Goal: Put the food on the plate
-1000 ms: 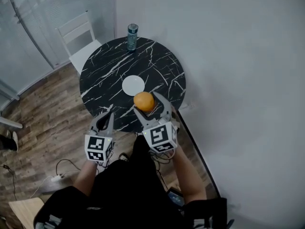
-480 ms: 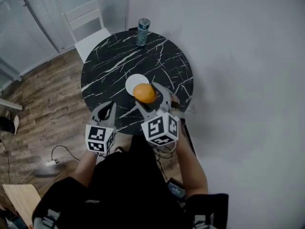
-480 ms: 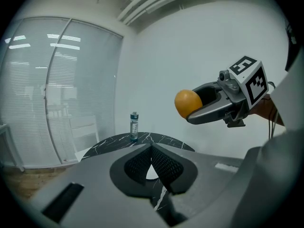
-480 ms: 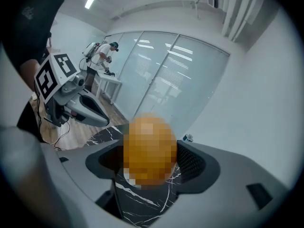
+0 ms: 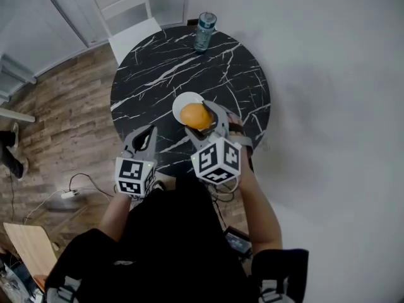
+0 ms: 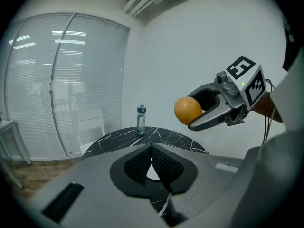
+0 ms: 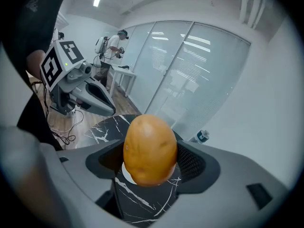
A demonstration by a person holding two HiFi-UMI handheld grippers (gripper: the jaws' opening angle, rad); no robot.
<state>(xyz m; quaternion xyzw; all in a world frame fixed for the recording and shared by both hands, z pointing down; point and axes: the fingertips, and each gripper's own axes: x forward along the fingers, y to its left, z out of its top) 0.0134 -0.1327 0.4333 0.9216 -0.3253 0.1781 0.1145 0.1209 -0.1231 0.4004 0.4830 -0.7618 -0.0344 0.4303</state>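
Note:
An orange-brown, potato-like food [image 5: 196,116] sits between the jaws of my right gripper [image 5: 202,115], which is shut on it above the near side of the round black marble table [image 5: 158,74]. The food [image 7: 150,149] fills the right gripper view. A small white plate [image 5: 182,102] lies on the table just beyond and partly under the food; only slivers of the plate [image 7: 125,171] show past the jaws. My left gripper [image 5: 147,133] hovers over the table's near-left edge, shut and holding nothing. The left gripper view shows the food [image 6: 187,110] held up at the right.
A capped bottle [image 5: 204,31] stands at the table's far edge. A white chair [image 5: 129,17] is behind the table on the left. Wood floor with a cable and power strip [image 5: 66,194] lies at the left; a white wall is at the right.
My right gripper has carried the food forward, from the table's near edge to over the plate's near side. The left gripper has kept its place beside it, still shut.

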